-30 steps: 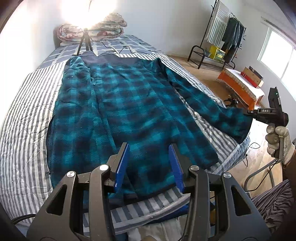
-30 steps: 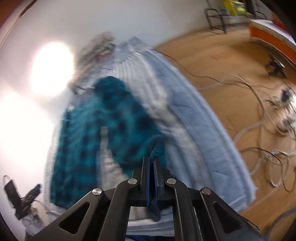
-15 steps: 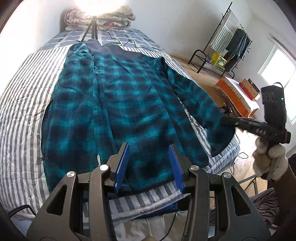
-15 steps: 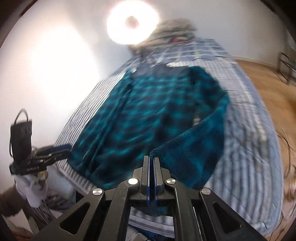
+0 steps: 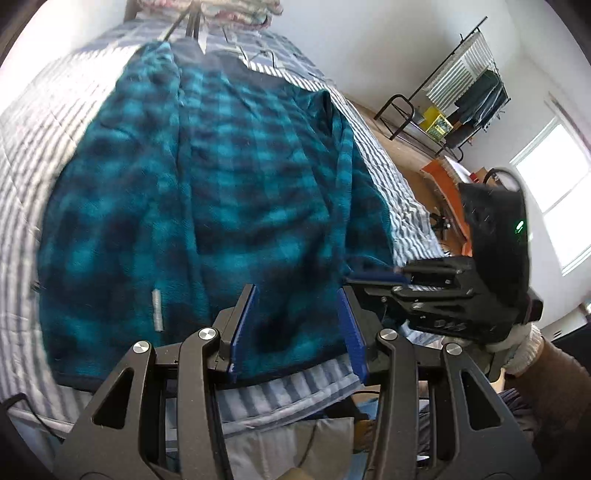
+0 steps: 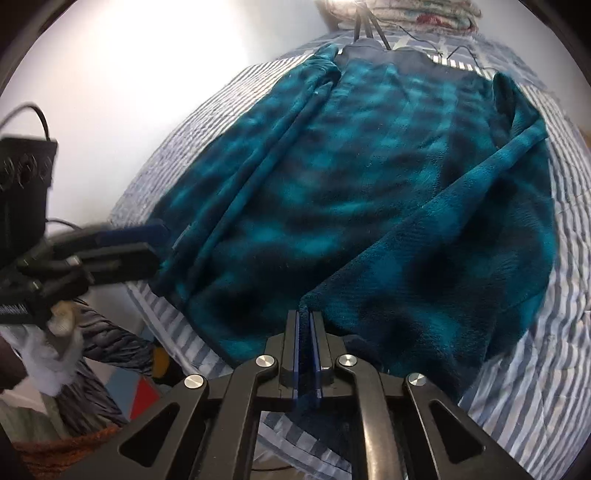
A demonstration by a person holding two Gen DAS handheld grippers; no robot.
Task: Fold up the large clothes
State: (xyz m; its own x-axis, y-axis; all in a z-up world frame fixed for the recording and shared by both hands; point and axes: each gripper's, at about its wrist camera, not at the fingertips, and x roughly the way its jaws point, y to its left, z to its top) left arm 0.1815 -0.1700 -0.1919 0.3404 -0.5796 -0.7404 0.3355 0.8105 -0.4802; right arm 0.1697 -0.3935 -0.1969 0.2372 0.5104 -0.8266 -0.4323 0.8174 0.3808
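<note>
Sleeve cuff (image 6: 306,314) sits between the opening right tongs (image 6: 304,354), over the jacket's (image 5: 207,192) hem. Left tongs (image 5: 295,328), half open and empty, hover nearer that hem; the jacket runs lengthwise away up the bed (image 5: 29,155).

motion blur softens the plaid fleece jacket (image 5: 207,206) and striped bedspread (image 5: 33,155). the left gripper's (image 6: 147,243) fingertips smear beside the hem. the clothes rack's (image 5: 465,88) contents are too small to identify; folded bedding (image 6: 413,14) is cropped by the frame.
</note>
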